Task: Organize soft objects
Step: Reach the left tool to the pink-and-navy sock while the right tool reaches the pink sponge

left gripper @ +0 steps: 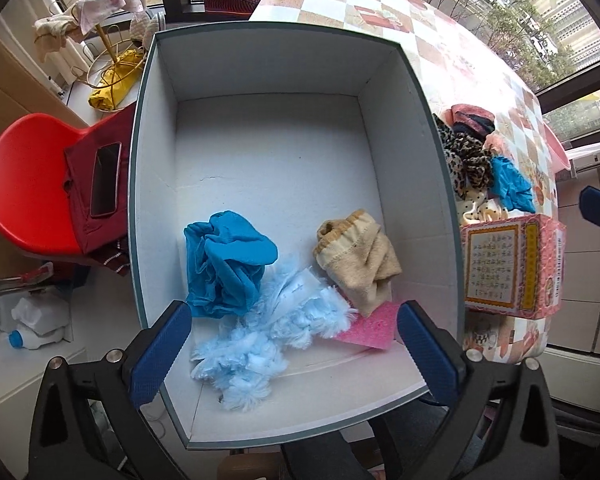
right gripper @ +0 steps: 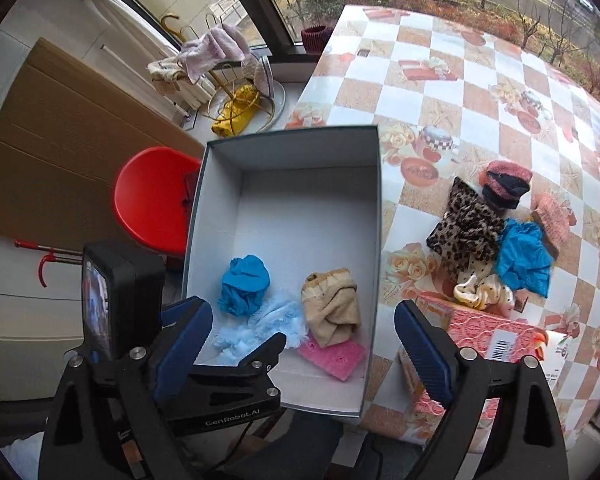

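Observation:
A white cardboard box [left gripper: 260, 64] [right gripper: 216, 184] stands at the table's left edge. In it lie a blue cloth [left gripper: 228, 264] [right gripper: 244, 284], a fluffy light-blue piece [left gripper: 260, 344] [right gripper: 276, 320], a beige sock [left gripper: 360, 260] [right gripper: 332, 304] and a pink sponge [left gripper: 368, 328] [right gripper: 336, 356]. Right of the box lies a pile: leopard cloth [left gripper: 468, 160] [right gripper: 466, 232], blue cloth [left gripper: 510, 182] [right gripper: 524, 256], pink-black knit [right gripper: 506, 184], cream dotted cloth [right gripper: 482, 292]. My left gripper [left gripper: 294, 354] is open and empty over the box's near end. My right gripper [right gripper: 304, 352] is open and empty, above the box's near right corner.
A pink tissue box [left gripper: 512, 268] [right gripper: 488, 344] stands on the checkered tablecloth [right gripper: 480, 92] by the box's near right. A red chair [left gripper: 28, 188] [right gripper: 156, 200] with a phone [left gripper: 106, 180] is left of the table. A gold rack [left gripper: 108, 32] holds cloths by the window.

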`<state>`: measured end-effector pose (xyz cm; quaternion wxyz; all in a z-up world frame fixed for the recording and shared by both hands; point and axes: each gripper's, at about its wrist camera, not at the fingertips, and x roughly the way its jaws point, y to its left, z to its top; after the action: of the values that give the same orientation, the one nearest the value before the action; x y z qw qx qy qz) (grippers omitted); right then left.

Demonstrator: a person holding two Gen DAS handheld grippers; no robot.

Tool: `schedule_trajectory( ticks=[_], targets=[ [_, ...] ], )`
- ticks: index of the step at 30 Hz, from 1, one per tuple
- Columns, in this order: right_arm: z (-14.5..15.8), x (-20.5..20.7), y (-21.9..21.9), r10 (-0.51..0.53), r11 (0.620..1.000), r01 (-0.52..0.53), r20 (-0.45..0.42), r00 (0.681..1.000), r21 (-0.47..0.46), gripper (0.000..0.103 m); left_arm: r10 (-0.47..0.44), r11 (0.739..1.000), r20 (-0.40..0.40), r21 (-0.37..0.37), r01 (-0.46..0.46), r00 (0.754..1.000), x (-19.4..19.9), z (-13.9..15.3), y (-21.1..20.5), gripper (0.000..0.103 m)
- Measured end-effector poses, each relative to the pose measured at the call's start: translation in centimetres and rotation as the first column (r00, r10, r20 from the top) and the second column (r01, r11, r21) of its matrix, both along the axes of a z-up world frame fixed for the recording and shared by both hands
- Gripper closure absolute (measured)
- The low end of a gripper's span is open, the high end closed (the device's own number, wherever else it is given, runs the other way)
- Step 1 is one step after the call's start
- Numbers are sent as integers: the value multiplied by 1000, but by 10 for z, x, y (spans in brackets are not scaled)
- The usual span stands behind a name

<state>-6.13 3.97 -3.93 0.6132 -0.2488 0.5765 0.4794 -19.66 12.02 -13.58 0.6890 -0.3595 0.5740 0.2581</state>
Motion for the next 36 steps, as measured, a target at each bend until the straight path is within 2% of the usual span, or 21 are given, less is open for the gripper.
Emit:
schedule_trajectory(
  ticks=[4,8,11,15,18,25,28,32,36],
  targets=[
    [31,28,-25,-80,995,76,67,994,58,9,-7,1000,16,8,7,1000,7,8,5,0],
    [43,72,-68,-218,976,211,146,965,61,9,-16,1000,25,13,16,1000,23,15,5,0],
    [33,106,-100,-315,948,318,177,932,14,9,-30,999,30,21,29,999,32,35,2,0],
    [0,133,-140,-387,910,407,187,903,-80,9,-61,998,33,37,59,998,50,46,-2,0],
    [-31,136,-160,-372,906,395,161,914,-150,9,-84,996,32,43,82,996,66,52,-6,0],
    [-89,127,-176,-256,928,275,105,961,-254,9,-130,991,25,31,129,991,104,62,-16,0],
    [-105,124,-173,-190,941,203,75,979,-269,9,-144,989,21,31,143,989,122,67,-19,0],
    [-118,127,-162,-89,949,116,102,991,-292,9,-182,983,12,31,182,983,156,70,-23,0],
    [-121,154,-160,-131,948,154,102,986,-277,9,-238,971,-3,36,238,971,195,69,-29,0]
  ],
)
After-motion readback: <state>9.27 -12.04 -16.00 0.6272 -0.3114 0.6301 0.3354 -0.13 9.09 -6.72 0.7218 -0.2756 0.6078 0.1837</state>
